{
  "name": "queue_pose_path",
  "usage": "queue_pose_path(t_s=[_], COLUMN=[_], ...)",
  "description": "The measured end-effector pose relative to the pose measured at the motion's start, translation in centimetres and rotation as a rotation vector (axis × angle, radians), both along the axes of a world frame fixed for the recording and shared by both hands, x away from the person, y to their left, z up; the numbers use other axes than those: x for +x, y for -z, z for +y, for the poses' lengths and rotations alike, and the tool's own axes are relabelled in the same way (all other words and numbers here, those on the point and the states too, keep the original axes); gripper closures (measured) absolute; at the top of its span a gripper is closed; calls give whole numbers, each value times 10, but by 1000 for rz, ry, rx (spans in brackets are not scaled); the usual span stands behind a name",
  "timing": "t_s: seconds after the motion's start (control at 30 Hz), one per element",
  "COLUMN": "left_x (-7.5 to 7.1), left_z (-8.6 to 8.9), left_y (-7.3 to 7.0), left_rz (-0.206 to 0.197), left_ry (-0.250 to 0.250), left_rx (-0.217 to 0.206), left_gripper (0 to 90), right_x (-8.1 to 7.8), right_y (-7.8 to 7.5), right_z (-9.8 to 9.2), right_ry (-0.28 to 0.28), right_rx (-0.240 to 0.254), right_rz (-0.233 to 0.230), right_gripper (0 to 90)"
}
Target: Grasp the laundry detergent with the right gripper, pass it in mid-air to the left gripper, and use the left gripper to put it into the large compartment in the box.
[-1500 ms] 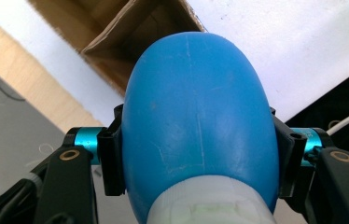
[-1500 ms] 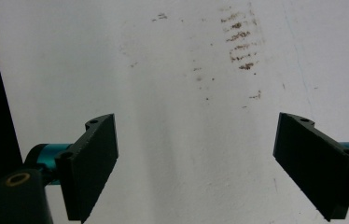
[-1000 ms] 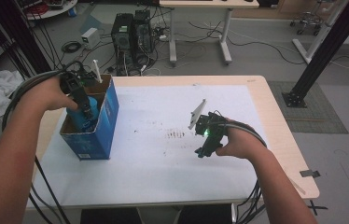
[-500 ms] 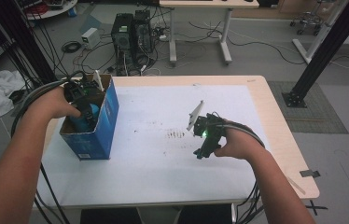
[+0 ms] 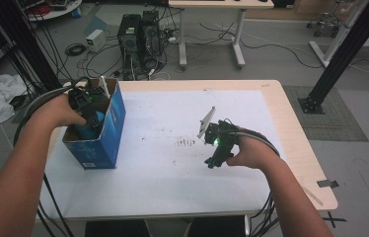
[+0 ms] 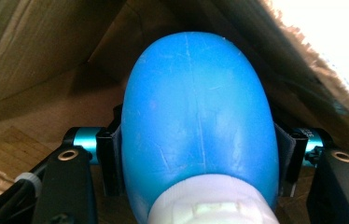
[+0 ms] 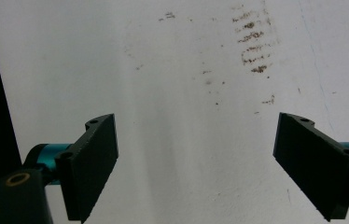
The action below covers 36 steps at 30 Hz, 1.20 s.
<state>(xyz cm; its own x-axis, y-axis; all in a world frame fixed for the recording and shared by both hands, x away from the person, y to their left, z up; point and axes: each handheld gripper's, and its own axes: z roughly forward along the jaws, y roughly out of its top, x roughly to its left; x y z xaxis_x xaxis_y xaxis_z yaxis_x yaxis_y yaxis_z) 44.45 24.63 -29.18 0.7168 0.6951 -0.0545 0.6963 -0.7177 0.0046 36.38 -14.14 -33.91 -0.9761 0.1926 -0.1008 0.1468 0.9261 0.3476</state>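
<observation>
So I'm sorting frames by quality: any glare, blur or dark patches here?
High view: evenly lit and sharp. Left gripper view: bottle close, slightly soft; the box interior dim, blown-out white at top right. Right gripper view: table bright, jaws sharp, dark strip at left.

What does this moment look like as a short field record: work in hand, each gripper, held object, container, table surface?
work in hand: blue bottle lowered inside the blue cardboard box
left gripper: inside the box, pads against the bottle's sides, jaws just easing open
right gripper: jaws wide apart, nothing between them, over the table
bottle: blue body, white cap toward the camera
table: white sheet with brown marks
</observation>
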Motion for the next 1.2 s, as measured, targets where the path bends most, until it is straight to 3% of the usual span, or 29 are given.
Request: queue_pose_path(t_s=[0.3, 0.57, 0.77, 1.2], left_x=[0, -3, -6, -17], left_z=[4, 4, 10, 9], left_y=[-4, -13, -29, -63], left_rz=[-5, -14, -31, -54], left_ry=[-9, -22, -43, -36], left_rx=[9, -8, -19, -33], left_gripper=[309, 300, 289, 248], right_x=[-1, -1, -1, 1], right_y=[4, 4, 3, 0], right_z=[-2, -1, -3, -5], right_ry=[-1, -1, -2, -5], right_rx=[10, 9, 17, 27], right_rz=[3, 11, 6, 4], right_gripper=[131, 131, 131, 131])
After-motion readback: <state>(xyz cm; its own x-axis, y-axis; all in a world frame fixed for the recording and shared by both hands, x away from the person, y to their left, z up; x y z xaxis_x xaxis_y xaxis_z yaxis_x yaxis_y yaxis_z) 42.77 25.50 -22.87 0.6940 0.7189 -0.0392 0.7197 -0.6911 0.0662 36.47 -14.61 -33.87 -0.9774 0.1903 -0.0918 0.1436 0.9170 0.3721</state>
